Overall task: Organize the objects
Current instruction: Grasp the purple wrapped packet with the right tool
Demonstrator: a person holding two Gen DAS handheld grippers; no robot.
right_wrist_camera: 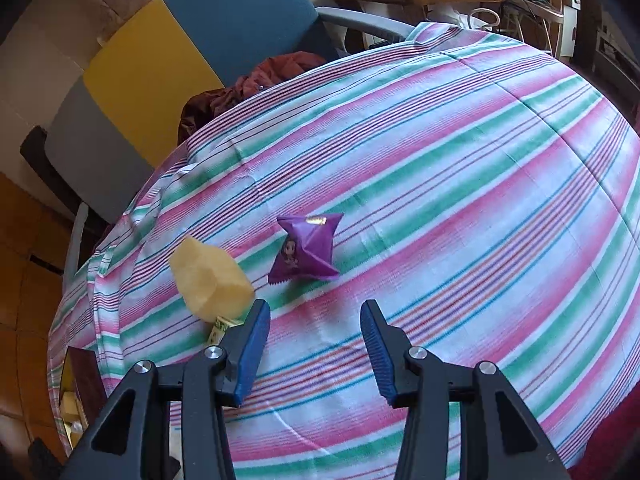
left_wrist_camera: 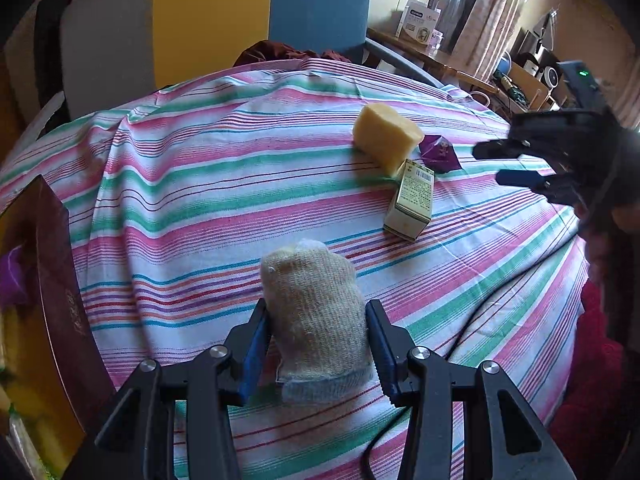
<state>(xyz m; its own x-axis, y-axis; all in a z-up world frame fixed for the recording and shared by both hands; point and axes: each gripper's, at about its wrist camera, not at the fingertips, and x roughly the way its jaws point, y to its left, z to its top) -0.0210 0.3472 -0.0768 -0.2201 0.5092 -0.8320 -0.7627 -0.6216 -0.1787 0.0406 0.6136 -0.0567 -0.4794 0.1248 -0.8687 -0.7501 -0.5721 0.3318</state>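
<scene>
A beige knitted sock bundle (left_wrist_camera: 316, 320) with a pale blue cuff sits between the blue pads of my left gripper (left_wrist_camera: 317, 305), which is shut on it above the striped tablecloth (left_wrist_camera: 200, 184). Farther off lie a yellow sponge (left_wrist_camera: 386, 138), a purple snack packet (left_wrist_camera: 440, 154) and a small cream box (left_wrist_camera: 412, 200). My right gripper (right_wrist_camera: 315, 305) is open and holds nothing. It hovers just short of the purple packet (right_wrist_camera: 306, 250), with the sponge (right_wrist_camera: 210, 280) to its left. The sponge hides most of the box (right_wrist_camera: 219, 328). My right gripper (left_wrist_camera: 508, 164) also shows at the left wrist view's right edge.
A dark red open box (left_wrist_camera: 52, 272) holding yellow and purple items stands at the table's left edge. Behind the table is a chair (right_wrist_camera: 224, 20) with blue, yellow and grey panels and a dark red garment (right_wrist_camera: 256, 80). A wooden desk (left_wrist_camera: 432, 60) with cartons stands at back right.
</scene>
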